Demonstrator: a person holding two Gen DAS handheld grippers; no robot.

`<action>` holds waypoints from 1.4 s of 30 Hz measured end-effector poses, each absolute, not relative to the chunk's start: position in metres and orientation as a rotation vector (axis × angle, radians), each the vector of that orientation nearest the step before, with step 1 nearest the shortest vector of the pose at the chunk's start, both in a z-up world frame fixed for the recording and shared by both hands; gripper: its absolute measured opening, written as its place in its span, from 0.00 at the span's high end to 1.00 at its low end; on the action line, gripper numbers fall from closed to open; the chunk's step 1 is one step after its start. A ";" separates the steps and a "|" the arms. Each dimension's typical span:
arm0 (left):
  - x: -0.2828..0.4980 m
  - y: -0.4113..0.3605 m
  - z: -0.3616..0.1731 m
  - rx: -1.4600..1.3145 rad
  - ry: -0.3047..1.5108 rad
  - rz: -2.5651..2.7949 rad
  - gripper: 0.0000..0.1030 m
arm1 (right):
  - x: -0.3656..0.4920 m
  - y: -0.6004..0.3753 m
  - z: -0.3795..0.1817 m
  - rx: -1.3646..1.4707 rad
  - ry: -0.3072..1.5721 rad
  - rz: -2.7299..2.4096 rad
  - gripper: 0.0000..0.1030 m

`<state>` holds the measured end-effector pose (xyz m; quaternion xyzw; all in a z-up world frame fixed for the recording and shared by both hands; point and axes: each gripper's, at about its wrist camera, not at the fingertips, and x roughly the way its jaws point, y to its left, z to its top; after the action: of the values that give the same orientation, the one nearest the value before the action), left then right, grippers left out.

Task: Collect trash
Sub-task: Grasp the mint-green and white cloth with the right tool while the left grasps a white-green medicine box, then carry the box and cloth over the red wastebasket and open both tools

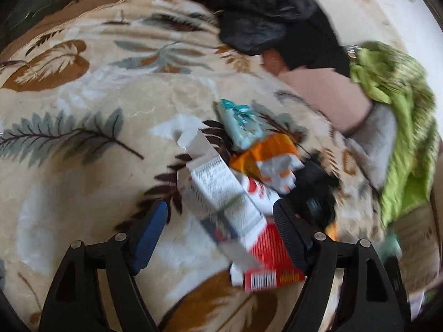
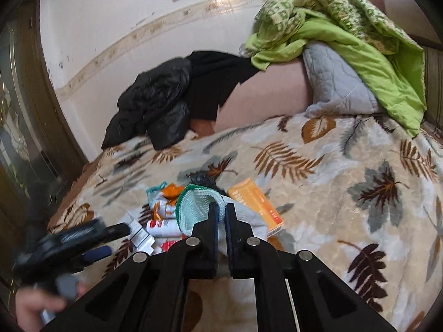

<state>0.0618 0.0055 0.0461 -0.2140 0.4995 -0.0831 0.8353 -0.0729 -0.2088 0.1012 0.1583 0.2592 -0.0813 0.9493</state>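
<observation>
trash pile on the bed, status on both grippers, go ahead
Right gripper shut on the pale mesh bag. Left gripper open over the white carton; nothing gripped. Wrappers crowd the carton; orange box beside the bag.

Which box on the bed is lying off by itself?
The orange box, lying right of the right gripper; the other boxes sit jumbled together in the pile.

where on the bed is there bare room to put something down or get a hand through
Bare blanket lies to the right of the orange box, up to the green quilt. More lies between the trash pile and the black jacket. It is crowded at the pile, where the right gripper pinches a pale knit cloth and the left gripper straddles the cartons.
</observation>
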 end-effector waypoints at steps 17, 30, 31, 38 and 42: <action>0.051 0.021 0.022 -0.311 1.082 -0.304 0.43 | -0.081 -0.209 0.109 0.358 0.497 -0.106 0.95; 0.014 0.028 0.051 -0.300 0.918 -0.377 0.54 | -0.101 -0.178 0.108 0.239 0.501 -0.061 0.95; 0.004 0.030 0.057 -0.272 0.893 -0.381 0.55 | -0.106 -0.175 0.108 0.230 0.499 -0.054 0.95; -0.084 0.032 0.089 -0.064 0.691 -0.382 0.54 | -0.140 -0.161 0.109 0.208 0.488 -0.018 0.95; -0.114 0.033 0.093 -0.009 0.600 -0.351 0.54 | -0.159 -0.151 0.106 0.214 0.495 0.006 0.95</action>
<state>-0.1141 0.0333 0.0930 -0.0042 0.2941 -0.1718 0.9402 -0.1586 -0.1506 0.1058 0.1059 0.2445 0.0030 0.9639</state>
